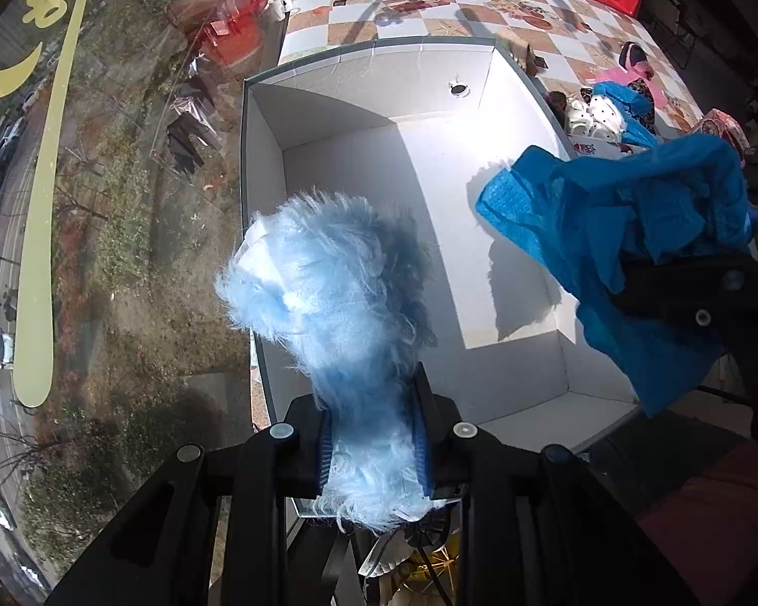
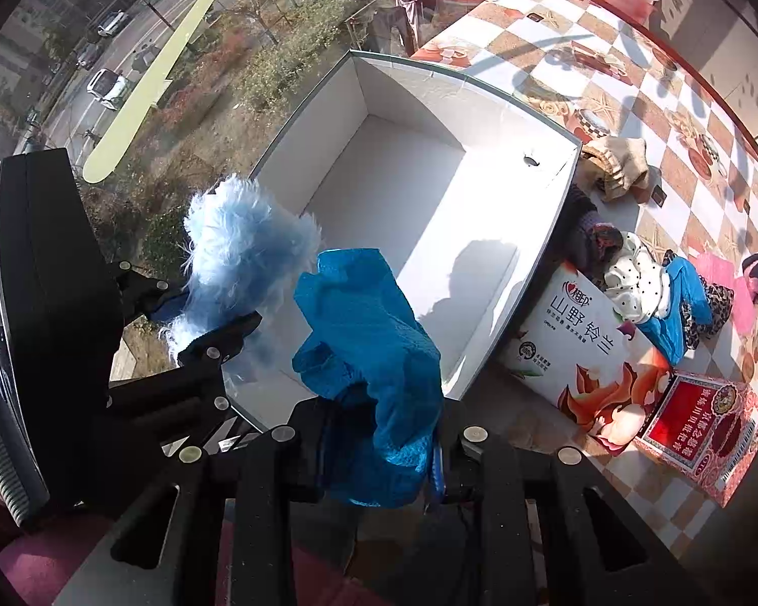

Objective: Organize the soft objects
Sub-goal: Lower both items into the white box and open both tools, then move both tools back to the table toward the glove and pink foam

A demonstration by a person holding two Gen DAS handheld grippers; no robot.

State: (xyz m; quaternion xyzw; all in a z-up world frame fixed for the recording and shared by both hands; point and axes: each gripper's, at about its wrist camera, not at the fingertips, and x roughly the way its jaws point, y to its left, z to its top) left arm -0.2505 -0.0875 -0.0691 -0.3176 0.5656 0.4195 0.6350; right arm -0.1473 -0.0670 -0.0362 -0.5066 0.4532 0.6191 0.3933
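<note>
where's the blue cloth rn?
Clamped in the right gripper, the blue cloth hangs over the white box's near edge, right of the fluffy light-blue piece.

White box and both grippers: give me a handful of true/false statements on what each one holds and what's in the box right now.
1. The left gripper is shut on a fluffy light-blue item. True.
2. The right gripper is open and holds nothing. False: it is shut on a blue cloth.
3. The white box already holds several soft items. False: its visible inside is bare.
4. Both held items are up by the box's near end. True.
5. More soft items lie on the table on the box's right side. True.
6. The checkered tablecloth is plain green. False: it is brown and white checks with pictures.
</note>
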